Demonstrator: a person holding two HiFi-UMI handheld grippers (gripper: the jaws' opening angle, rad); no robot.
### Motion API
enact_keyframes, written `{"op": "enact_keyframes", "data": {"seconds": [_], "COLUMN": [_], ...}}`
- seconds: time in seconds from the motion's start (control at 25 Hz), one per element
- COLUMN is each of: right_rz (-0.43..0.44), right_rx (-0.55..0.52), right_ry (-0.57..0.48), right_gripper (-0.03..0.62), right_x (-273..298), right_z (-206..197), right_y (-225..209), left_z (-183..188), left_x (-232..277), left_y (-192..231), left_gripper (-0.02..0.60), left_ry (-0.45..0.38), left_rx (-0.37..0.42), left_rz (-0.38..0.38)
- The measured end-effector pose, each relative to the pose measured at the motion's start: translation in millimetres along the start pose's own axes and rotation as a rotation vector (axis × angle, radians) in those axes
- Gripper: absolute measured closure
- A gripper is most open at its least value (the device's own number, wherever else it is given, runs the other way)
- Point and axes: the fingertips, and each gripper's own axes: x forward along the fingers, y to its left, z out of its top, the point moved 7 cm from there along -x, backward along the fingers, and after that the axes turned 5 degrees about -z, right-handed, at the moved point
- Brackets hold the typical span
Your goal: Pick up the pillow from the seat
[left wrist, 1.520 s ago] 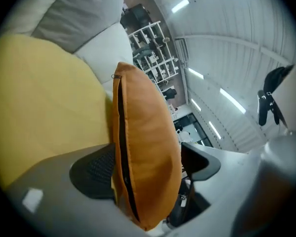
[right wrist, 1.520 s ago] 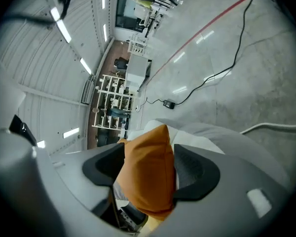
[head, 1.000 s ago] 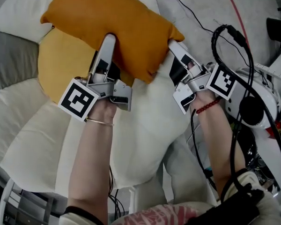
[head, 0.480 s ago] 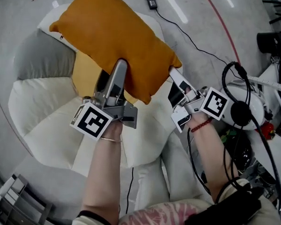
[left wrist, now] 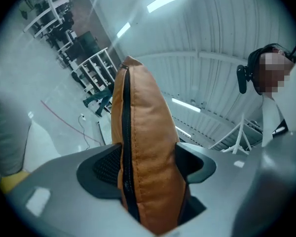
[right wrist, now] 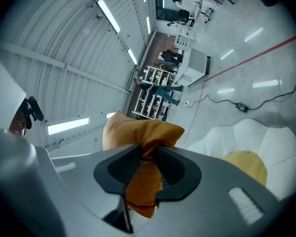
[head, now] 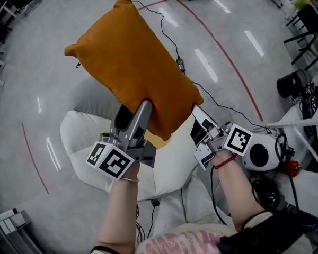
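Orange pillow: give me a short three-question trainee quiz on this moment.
1. True or false: the orange pillow lies flat on the white seat.
2. The right gripper has between its jaws: A a cable, B the pillow's corner, C nothing.
3. What colour is the cushion lying on the seat?
Key: 1 false, it is held up off the seat. 2 B; the jaws are closing on it. 3 yellow.
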Motion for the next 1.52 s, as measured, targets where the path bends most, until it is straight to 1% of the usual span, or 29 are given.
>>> {"op": "enact_keyframes", "data": {"seconds": [0.16, 0.28, 0.4, 0.6, 0.72, 0.92, 1.04, 1.28, 1.4, 1.52], "right_rz": [0.094, 0.14, 0.195, 0.3, 0.36, 0.441, 0.454, 0.441, 0.43, 0.423], "right_rx": [-0.109, -0.172, -0.222, -0.278, -0.337, -0.429, -0.464, -0.529, -0.541, -0.529], "right_ry": [0.006, 0.006, 0.007, -0.007, -0.012, -0.042, -0.042, -0.049, -0.038, -0.028], "right_gripper": [0.49, 0.491, 0.493, 0.491, 0.491, 0.493, 0.494, 0.496, 0.496, 0.496], "right_x": [4.3, -0.7, -4.4, -19.0, -28.1, -47.3, -58.9, -91.2, -104.2, -117.6], "right_z": [28.3, 35.6, 37.5, 52.3, 54.6, 43.3, 37.6, 25.1, 21.7, 22.5], "right_y": [84.0, 143.6, 194.5, 265.9, 307.1, 362.1, 383.0, 389.7, 382.8, 367.7], "left_z": [65.0, 106.2, 142.5, 191.6, 218.6, 251.3, 260.3, 247.7, 234.4, 215.2], "left_x": [2.1, -9.0, -20.5, -26.7, -37.9, -67.2, -80.9, -102.4, -107.3, -106.3], "left_y": [-57.1, -98.0, -133.9, -198.2, -231.6, -274.6, -291.8, -307.3, -311.2, -313.6], "left_gripper": [0.236, 0.236, 0.238, 0.236, 0.234, 0.229, 0.227, 0.227, 0.227, 0.227], "left_ry": [-0.072, -0.101, -0.134, -0.19, -0.196, -0.193, -0.167, -0.065, -0.035, -0.001], "left_rx": [0.074, 0.116, 0.174, 0.271, 0.336, 0.417, 0.444, 0.476, 0.486, 0.495], "left_rz": [-0.067, -0.11, -0.154, -0.226, -0.281, -0.355, -0.374, -0.407, -0.408, -0.402]}}
